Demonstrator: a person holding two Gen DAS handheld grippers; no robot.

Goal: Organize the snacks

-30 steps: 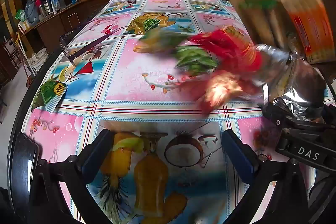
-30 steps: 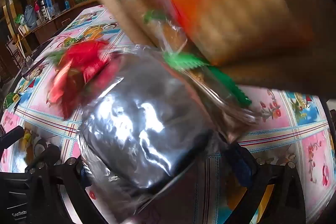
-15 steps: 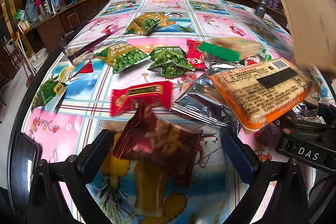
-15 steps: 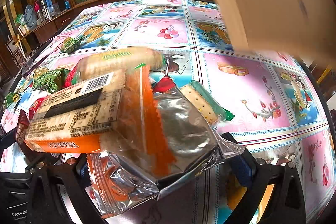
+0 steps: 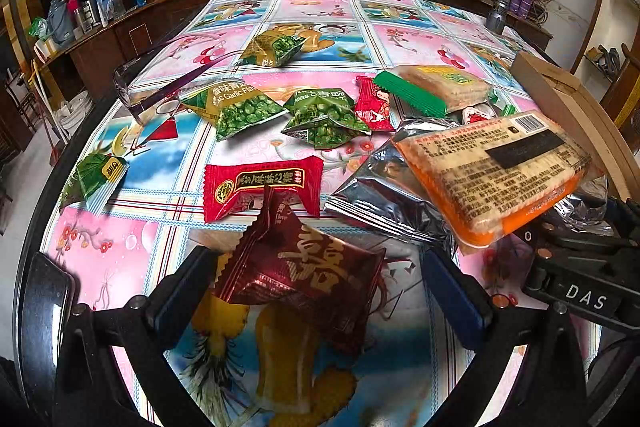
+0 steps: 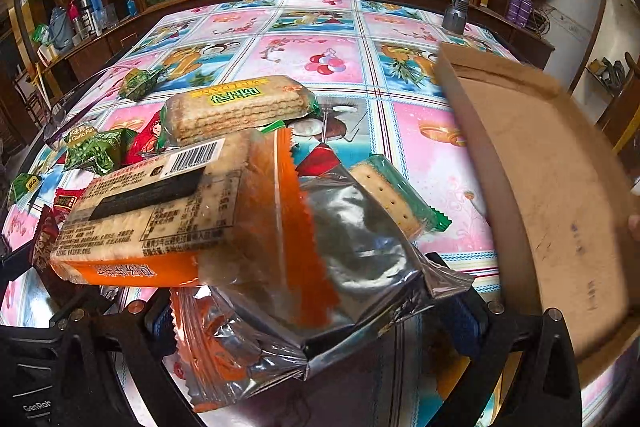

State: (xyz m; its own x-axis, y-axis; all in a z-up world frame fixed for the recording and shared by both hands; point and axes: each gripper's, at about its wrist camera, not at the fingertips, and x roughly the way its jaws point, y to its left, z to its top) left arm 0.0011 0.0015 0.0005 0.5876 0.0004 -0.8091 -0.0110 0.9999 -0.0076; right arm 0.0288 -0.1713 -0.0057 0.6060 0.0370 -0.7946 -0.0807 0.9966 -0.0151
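Left wrist view: the left gripper [image 5: 320, 291] has its jaws released around a dark red packet [image 5: 304, 275] on the worktop [image 5: 120, 255]. Beyond the packet lie pea bags [image 5: 248, 107]; the orange cracker pack [image 5: 496, 171] lies to its right.

Right wrist view: that pack [image 6: 160, 211] and a silver pouch [image 6: 352, 259] hide the right gripper [image 6: 316, 323]; its jaws cannot be judged. Only here is the cardboard box [image 6: 552, 187] seen well, blurred and cut off.

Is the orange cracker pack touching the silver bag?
Touching. In the right wrist view the orange cracker pack lies on top of the silver bag, overlapping it.
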